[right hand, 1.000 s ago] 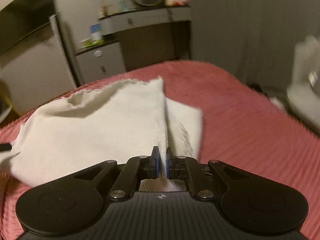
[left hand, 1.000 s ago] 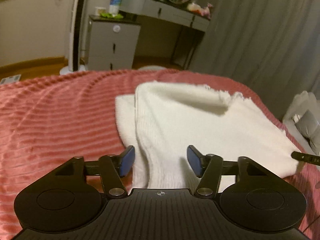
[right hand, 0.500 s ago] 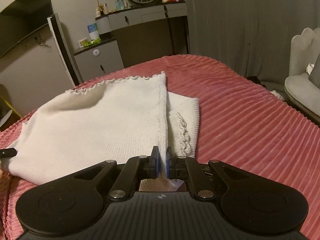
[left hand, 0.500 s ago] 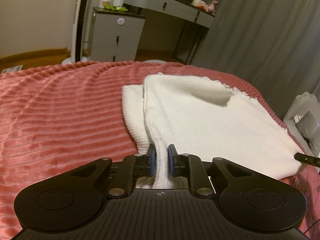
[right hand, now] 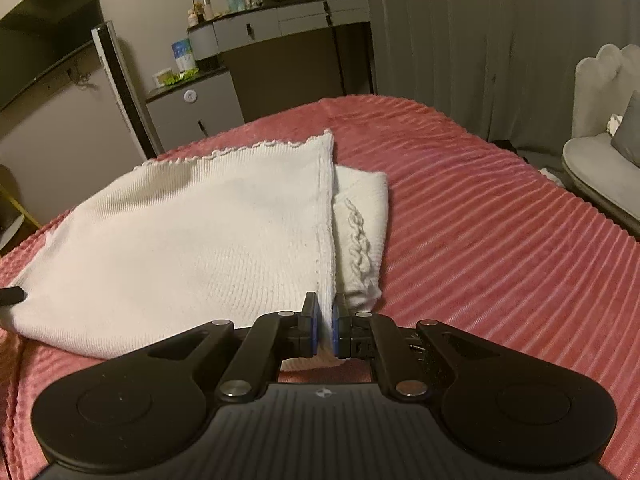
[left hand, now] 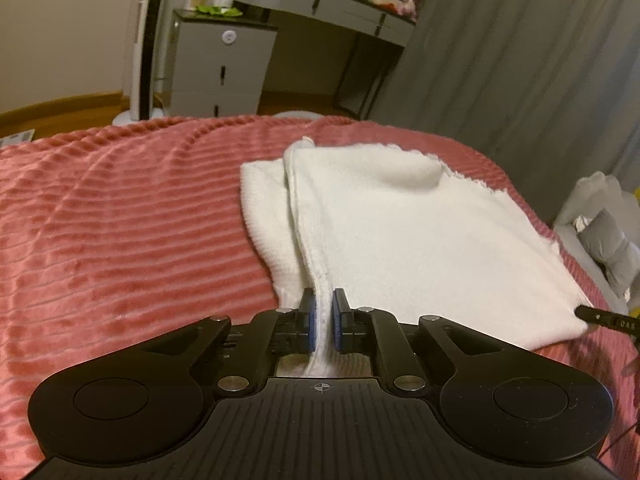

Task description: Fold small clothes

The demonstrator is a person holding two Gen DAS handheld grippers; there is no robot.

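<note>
A white knit sweater [left hand: 400, 232] lies folded on the pink ribbed bedspread [left hand: 120, 220]. One sleeve [left hand: 264, 208] sticks out from under its left side. My left gripper [left hand: 323, 316] has its jaws closing the last bit on the sweater's near left edge, and both pads press the cloth. In the right wrist view the same sweater [right hand: 200, 240] shows a cable-knit sleeve [right hand: 360, 232] at its right side. My right gripper [right hand: 325, 320] is shut on the near right edge. Each gripper's dark tip shows in the other view, the right gripper tip [left hand: 600, 316] and the left gripper tip [right hand: 10, 295], at opposite near corners.
Beyond the bed stand a grey drawer cabinet [left hand: 220, 68], a vanity desk with a round mirror [right hand: 280, 20] and grey curtains [left hand: 520, 60]. A pale armchair with a grey cushion [right hand: 608, 160] sits to the right. Bare bedspread [right hand: 500, 240] spreads on both sides of the sweater.
My left gripper's jaws went from wide open to pinched on the sweater's near left edge. The right gripper stayed shut on its edge, and the cloth settled flatter.
</note>
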